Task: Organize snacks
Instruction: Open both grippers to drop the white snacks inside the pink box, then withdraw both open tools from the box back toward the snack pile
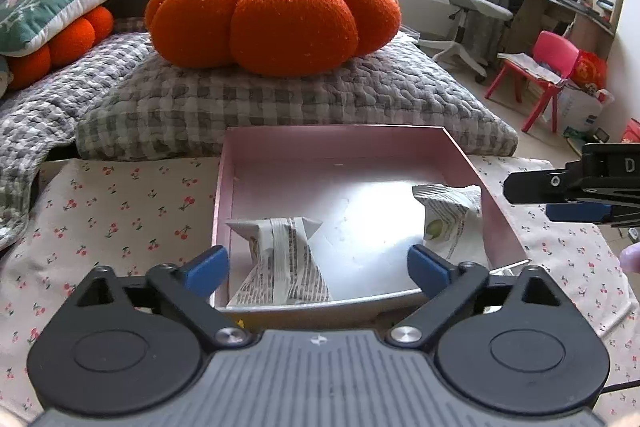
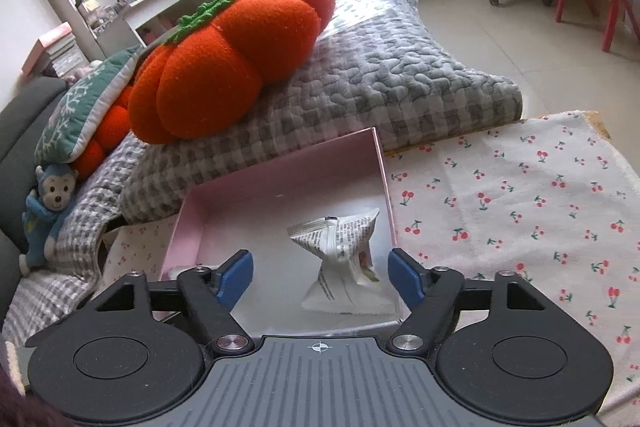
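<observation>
**Q:** Where the two wrist cameras look forward, what sits in front of them?

**A:** A shallow pink box [image 1: 500, 211] with a white floor, open at the top, resting on a cherry-print cloth [image 1: 132, 215]. Two crumpled snack packets lie inside it. The left packet [image 1: 280, 263] is at the near left of the box; the right packet [image 1: 450, 223] leans against the right wall. They are well apart.

**Q:** How are the grippers set?

**A:** The left gripper [image 1: 318, 267] hangs over the near edge of the box, its blue-tipped fingers spread wide and holding nothing. The left packet lies between them, nearer the left finger, untouched. The right gripper [image 2: 320, 273] is also spread wide and empty, with the right packet [image 2: 344, 263] just ahead, between its fingers. In the left view it enters from the right edge, beyond the box wall.

**Q:** Can you read the packets?

**A:** No. They are white with dense dark print and a green fruit picture, perhaps a lime; the print is too small to read.

**Q:** What lies behind?

**A:** A grey checked quilt [image 1: 280, 99], with an orange pumpkin cushion [image 1: 276, 15] on top.
</observation>
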